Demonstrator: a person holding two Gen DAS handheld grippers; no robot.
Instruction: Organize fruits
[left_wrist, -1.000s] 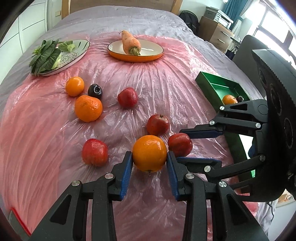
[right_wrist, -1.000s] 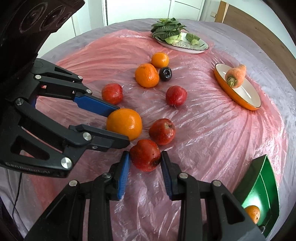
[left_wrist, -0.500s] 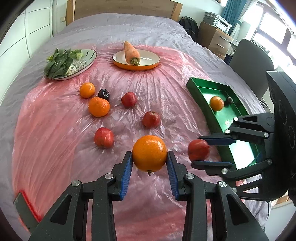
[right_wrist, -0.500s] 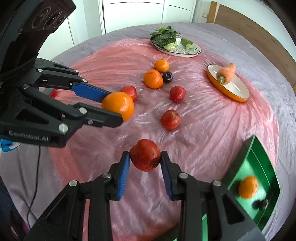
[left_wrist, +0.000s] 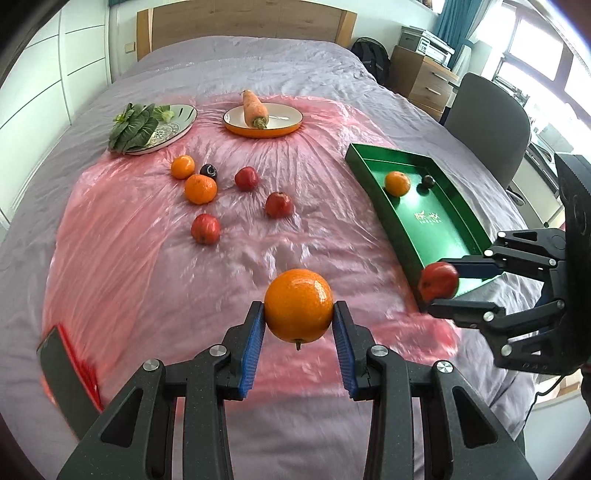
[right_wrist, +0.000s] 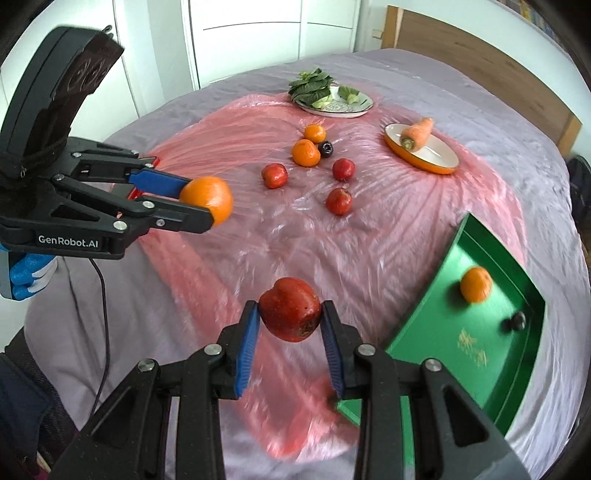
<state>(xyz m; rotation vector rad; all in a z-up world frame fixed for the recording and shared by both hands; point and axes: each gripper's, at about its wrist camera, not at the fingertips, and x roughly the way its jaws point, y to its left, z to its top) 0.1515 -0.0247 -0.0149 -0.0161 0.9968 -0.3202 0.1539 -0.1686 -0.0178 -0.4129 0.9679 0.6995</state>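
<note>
Pink plastic sheet (left_wrist: 155, 280): spread over the grey bed cover (left_wrist: 258, 62), carrying the loose fruit and both plates.
Left gripper (left_wrist: 298, 343): blue pads clamped on a large orange (left_wrist: 298, 310), held in the air above the near part of the sheet.
Right gripper (right_wrist: 289, 341): pads closed on a red apple (right_wrist: 290, 309), held in the air just beside the near end of the green tray (right_wrist: 424, 317); some motion blur there.
Green tray: at the right edge of the sheet, partly on the grey cover; inside, at its far end, a small orange (left_wrist: 397, 183) and a dark round fruit (left_wrist: 428, 181), near each other but apart.
Loose fruit, middle of the sheet: two oranges (left_wrist: 200, 189) and a dark plum (left_wrist: 208, 170) clustered close together; three red apples (left_wrist: 279, 204) spread nearby, apart from one another.
Orange-rimmed plate (left_wrist: 284, 127): at the far edge of the sheet, a carrot (left_wrist: 254, 109) lying on it.
Patterned plate (left_wrist: 175, 127): at the far left corner of the sheet, leafy greens (left_wrist: 133, 127) lying across it.
</note>
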